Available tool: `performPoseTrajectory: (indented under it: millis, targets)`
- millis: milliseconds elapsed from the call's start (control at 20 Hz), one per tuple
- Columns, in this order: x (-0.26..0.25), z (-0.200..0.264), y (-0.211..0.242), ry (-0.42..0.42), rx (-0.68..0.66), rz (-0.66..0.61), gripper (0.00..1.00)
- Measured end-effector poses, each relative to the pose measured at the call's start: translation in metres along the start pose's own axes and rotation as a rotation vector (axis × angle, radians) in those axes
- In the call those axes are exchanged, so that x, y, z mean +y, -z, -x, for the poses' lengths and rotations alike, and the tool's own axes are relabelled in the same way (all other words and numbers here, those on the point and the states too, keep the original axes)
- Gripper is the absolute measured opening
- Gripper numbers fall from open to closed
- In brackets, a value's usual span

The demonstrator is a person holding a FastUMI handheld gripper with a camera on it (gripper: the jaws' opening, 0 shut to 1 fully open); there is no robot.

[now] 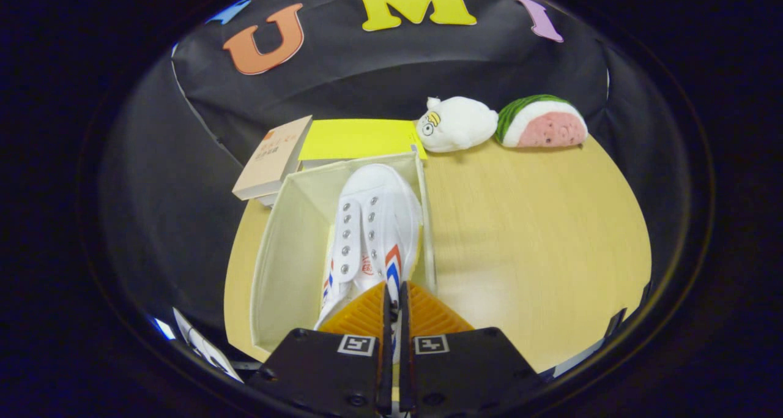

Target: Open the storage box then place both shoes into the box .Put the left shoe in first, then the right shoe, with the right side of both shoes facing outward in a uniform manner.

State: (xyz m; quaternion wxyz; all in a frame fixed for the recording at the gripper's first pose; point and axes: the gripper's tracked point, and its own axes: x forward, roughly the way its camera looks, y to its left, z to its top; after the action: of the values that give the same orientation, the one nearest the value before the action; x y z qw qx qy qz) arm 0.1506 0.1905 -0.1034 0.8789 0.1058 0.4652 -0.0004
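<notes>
A white canvas shoe (373,228) with red and blue stripes hangs over the open storage box (287,253), toe pointing away from me, on the box's right side against its right wall. My gripper (395,295) is shut on the shoe's heel collar, both fingers pressing a thin edge of it. The box is cream inside, and the part of its floor left of the shoe is bare. Its yellow lid (358,139) lies flat behind the box.
A book (272,158) leans at the box's far left corner. A white plush toy (456,124) and a watermelon-slice plush (541,123) sit at the back of the wooden table (532,240), right of the lid.
</notes>
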Motion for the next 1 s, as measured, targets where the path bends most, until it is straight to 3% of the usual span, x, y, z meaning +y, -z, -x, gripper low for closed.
performPoseTrajectory:
  millis: [100,200,400,750,1000]
  targets:
    - [0.005,0.002,-0.008,-0.041,-0.044,-0.017,0.19]
    - [0.006,0.012,-0.016,-0.058,-0.089,-0.019,0.17]
    - [-0.015,0.024,-0.026,0.013,-0.164,0.035,1.00]
    - [-0.056,0.045,-0.051,0.061,-0.311,0.056,0.99]
    - [-0.081,0.085,-0.063,0.115,-0.472,0.107,0.99]
